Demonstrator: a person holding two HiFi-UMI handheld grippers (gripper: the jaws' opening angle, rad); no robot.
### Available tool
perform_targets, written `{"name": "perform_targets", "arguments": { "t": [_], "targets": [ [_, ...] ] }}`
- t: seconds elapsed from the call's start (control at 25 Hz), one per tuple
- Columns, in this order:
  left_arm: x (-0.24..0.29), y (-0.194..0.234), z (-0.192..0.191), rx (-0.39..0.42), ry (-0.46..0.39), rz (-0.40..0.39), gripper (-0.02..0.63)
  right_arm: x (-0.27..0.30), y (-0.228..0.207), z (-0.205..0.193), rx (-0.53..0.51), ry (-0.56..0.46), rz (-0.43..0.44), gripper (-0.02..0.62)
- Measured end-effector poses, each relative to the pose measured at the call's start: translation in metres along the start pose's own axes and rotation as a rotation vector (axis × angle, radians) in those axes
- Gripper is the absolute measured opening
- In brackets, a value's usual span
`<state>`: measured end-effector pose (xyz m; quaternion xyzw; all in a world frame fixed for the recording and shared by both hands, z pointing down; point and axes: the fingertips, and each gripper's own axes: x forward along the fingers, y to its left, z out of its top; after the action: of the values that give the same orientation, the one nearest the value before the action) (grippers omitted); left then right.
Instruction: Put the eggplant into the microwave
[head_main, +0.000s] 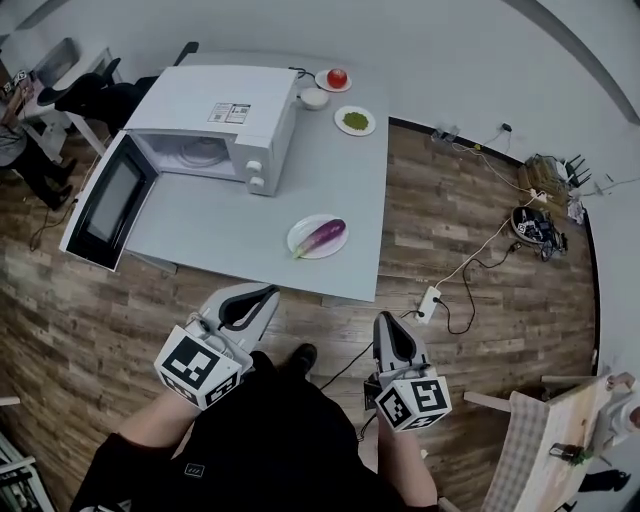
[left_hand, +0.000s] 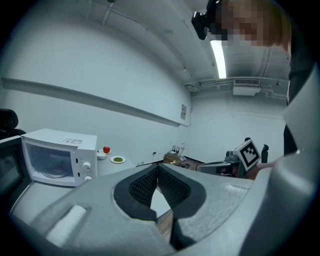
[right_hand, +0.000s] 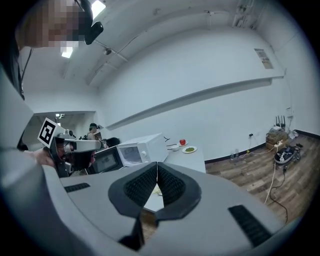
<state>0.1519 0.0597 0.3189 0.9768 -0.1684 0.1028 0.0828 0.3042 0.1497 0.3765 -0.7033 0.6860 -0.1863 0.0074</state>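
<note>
A purple eggplant (head_main: 322, 236) lies on a white plate (head_main: 300, 240) near the front edge of the grey table (head_main: 230, 225). The white microwave (head_main: 215, 127) stands at the table's back left, its door (head_main: 107, 200) swung wide open to the left; it also shows in the left gripper view as the microwave (left_hand: 56, 159) and in the right gripper view as the microwave (right_hand: 134, 152). My left gripper (head_main: 262, 294) and right gripper (head_main: 388, 322) are held close to my body, short of the table. Both are shut with nothing between them, the left gripper (left_hand: 157, 169) and right gripper (right_hand: 157, 167) tips touching.
At the table's back sit a tomato (head_main: 337, 77) on a plate, a white bowl (head_main: 314, 98) and a plate of green food (head_main: 355, 121). A power strip (head_main: 430, 298) and cables lie on the wooden floor to the right. A wooden table (head_main: 570, 430) stands at lower right.
</note>
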Motion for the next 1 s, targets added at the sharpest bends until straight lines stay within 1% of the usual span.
{"name": "perform_targets", "arguments": {
  "t": [0.2, 0.32, 0.44, 0.56, 0.64, 0.84, 1.0],
  "targets": [
    [0.014, 0.019, -0.003, -0.001, 0.007, 0.028, 0.009, 0.031, 0.007, 0.005, -0.027, 0.033, 0.044, 0.015],
    [0.02, 0.035, -0.008, 0.003, 0.019, 0.044, 0.009, 0.049, 0.01, 0.008, -0.04, 0.045, 0.038, 0.015],
    [0.022, 0.047, -0.008, -0.008, 0.017, 0.031, 0.009, 0.062, 0.016, 0.013, -0.049, 0.05, 0.026, 0.015],
    [0.021, 0.057, -0.006, 0.013, 0.021, 0.03, 0.009, 0.074, 0.027, 0.017, -0.074, 0.052, 0.041, 0.015],
    [0.024, 0.065, -0.006, 0.013, 0.022, 0.042, 0.009, 0.084, 0.029, 0.017, -0.102, 0.059, 0.056, 0.015],
    [0.033, 0.073, -0.014, 0.004, 0.02, 0.084, 0.009, 0.103, 0.016, -0.001, -0.143, 0.124, 0.085, 0.016],
    [0.045, 0.081, -0.03, 0.005, 0.044, 0.1, 0.009, 0.124, 0.005, -0.022, -0.196, 0.193, 0.119, 0.017]
  ]
}}
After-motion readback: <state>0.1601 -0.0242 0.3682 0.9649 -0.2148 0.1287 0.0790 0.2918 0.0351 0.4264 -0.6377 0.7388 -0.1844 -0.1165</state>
